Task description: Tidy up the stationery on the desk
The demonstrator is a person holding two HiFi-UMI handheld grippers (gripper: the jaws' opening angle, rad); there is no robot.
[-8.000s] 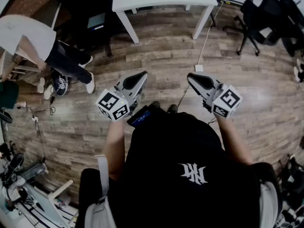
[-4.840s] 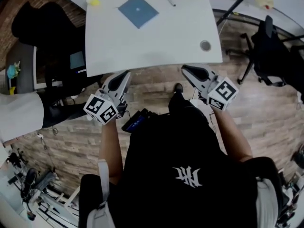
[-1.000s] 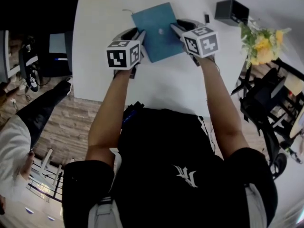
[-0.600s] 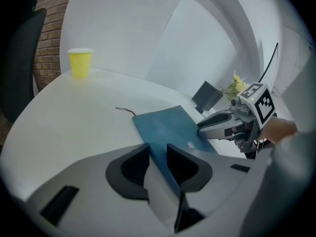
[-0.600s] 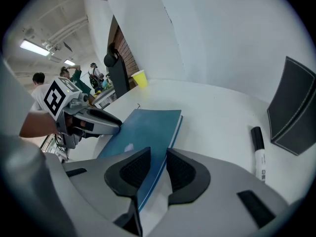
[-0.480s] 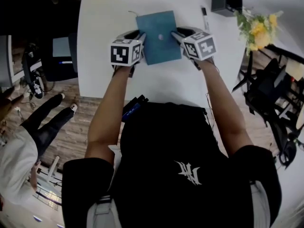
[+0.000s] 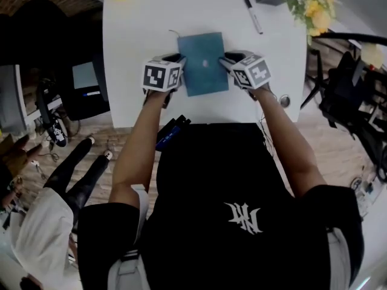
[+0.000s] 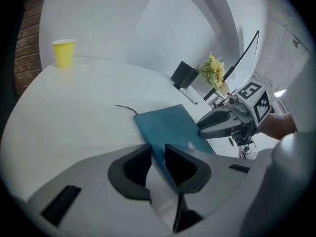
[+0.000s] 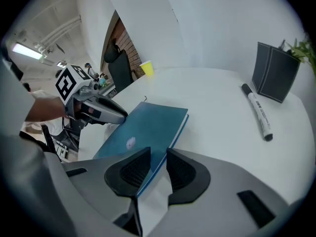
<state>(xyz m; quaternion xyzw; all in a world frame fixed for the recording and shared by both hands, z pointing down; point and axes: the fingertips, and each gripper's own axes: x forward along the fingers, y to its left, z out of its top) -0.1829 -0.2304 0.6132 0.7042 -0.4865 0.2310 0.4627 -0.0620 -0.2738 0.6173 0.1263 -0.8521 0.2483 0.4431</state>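
1. Blue notebook [image 7: 204, 63] lies closed and flat on the white desk [image 7: 145, 29], near the front edge, between the two grippers. A small pale mark sits mid-cover, too small to read.
2. Black-and-white square markers [image 7: 158, 75] cover the cube on each gripper.
3. Marker pen [image 9: 257, 113], with a white barrel and dark ends, lies on the desk beyond the notebook's right side and apart from it. Print runs along the barrel but is too small to read.
4. Dark box-shaped holder [image 9: 274, 72] stands upright near the far right corner, just past the pen; its inside cannot be seen. Yellow flowers [image 8: 213, 73] stand just beside it.
5. Yellow cup [image 8: 64, 53] stands upright at the far left corner, well apart from the notebook; what it holds cannot be told.
6. Left gripper [image 8: 157, 158] is at the notebook's left edge. Its jaws have just been closing and now stand a narrow gap apart. The notebook's edge runs through that gap, with one jaw over the cover and the other over bare desk. Nothing is pinched.
7. Right gripper [image 9: 158, 166] is at the notebook's right edge, its jaws likewise a narrow gap apart. The edge passes between them, cover under one jaw and desk under the other, and there is no pinch.
8. Thin dark strand [image 8: 126, 107] trails from the notebook's far left corner onto the desk.
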